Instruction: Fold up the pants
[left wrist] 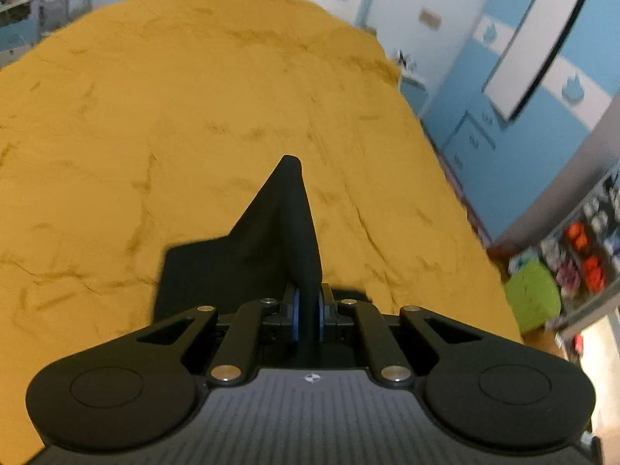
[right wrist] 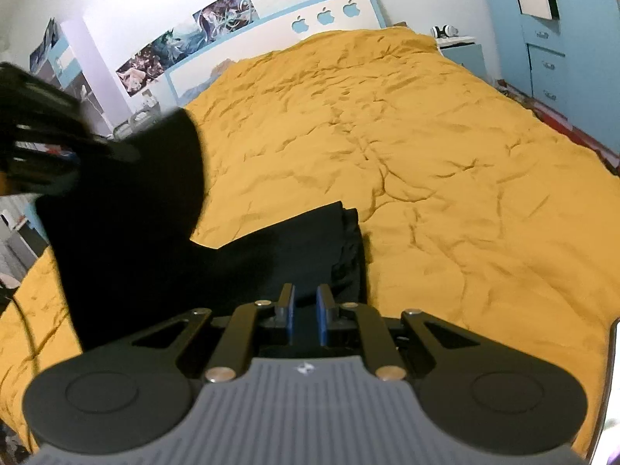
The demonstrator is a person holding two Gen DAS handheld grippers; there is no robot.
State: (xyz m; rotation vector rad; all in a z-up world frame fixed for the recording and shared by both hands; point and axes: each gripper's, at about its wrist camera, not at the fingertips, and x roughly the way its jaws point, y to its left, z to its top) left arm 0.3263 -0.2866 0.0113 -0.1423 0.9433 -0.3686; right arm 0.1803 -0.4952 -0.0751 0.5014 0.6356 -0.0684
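A: Where are the black pants (right wrist: 162,255) now?

B: Partly on the yellow bedcover (right wrist: 445,178), partly lifted. The left gripper (left wrist: 309,312) is clamped on a ridge of cloth. The right gripper (right wrist: 305,312) has its pads a little apart; I cannot tell if cloth is between them.

A: The risk?

B: The thin pinch may slip, and the lifted part would fall crooked.

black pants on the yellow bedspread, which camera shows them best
The right wrist view: the black fabric pants spread across the wrinkled mustard-yellow bedspread, one part lifted at left by the left claw. The left wrist view shows only a raised ridge of cloth pinched in that claw and a flat patch behind.
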